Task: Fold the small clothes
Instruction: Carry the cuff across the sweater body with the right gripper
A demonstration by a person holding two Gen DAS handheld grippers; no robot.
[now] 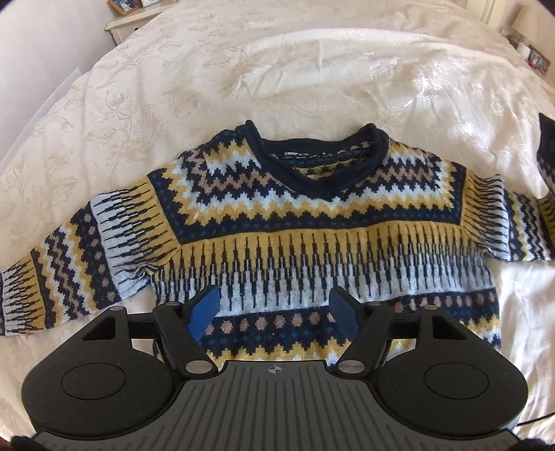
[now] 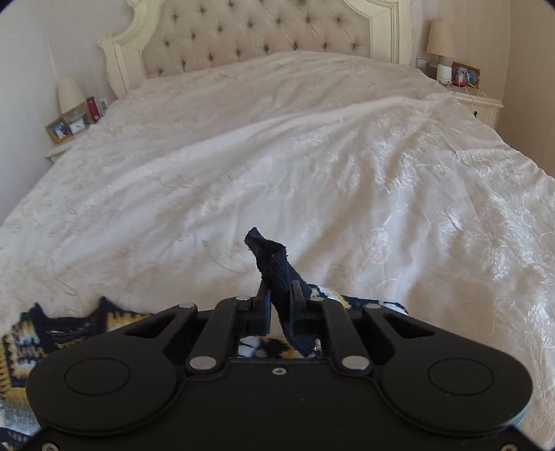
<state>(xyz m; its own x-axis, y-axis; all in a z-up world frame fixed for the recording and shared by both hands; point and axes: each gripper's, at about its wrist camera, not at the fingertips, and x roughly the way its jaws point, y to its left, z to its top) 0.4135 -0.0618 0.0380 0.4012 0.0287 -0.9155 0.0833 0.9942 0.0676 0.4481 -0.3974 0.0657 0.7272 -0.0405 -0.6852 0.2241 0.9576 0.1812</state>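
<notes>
Your sweater lies flat on the bed's cream bedspread, front up, navy collar on the far side from your left gripper and hem toward it. Using the sweater as landmark: your left gripper hangs over its lower body, near the hem, blue pads spread wide apart with nothing between them, so it's open and empty. Can't tell whether the pads touch the knit or hover just above it.

One sleeve runs out flat from the sweater's body to the left edge of the left wrist view, cuff end low at the frame edge. The other sleeve runs to the right edge, where it turns upward and a dark navy piece lifts off the bedspread at the frame border.

Your right gripper is clamped shut on the navy ribbed cuff; the cuff pokes up past the fingertips, twisted, its open end pointing away from the sweater toward the headboard. The sweater's patterned knit shows below and to the left of that gripper, partly hidden by its body.

Beyond the sweater, the bedspread is rumpled. A nightstand with a lamp and a picture frame stands beside the headboard; another picture frame sits on the opposite side.
</notes>
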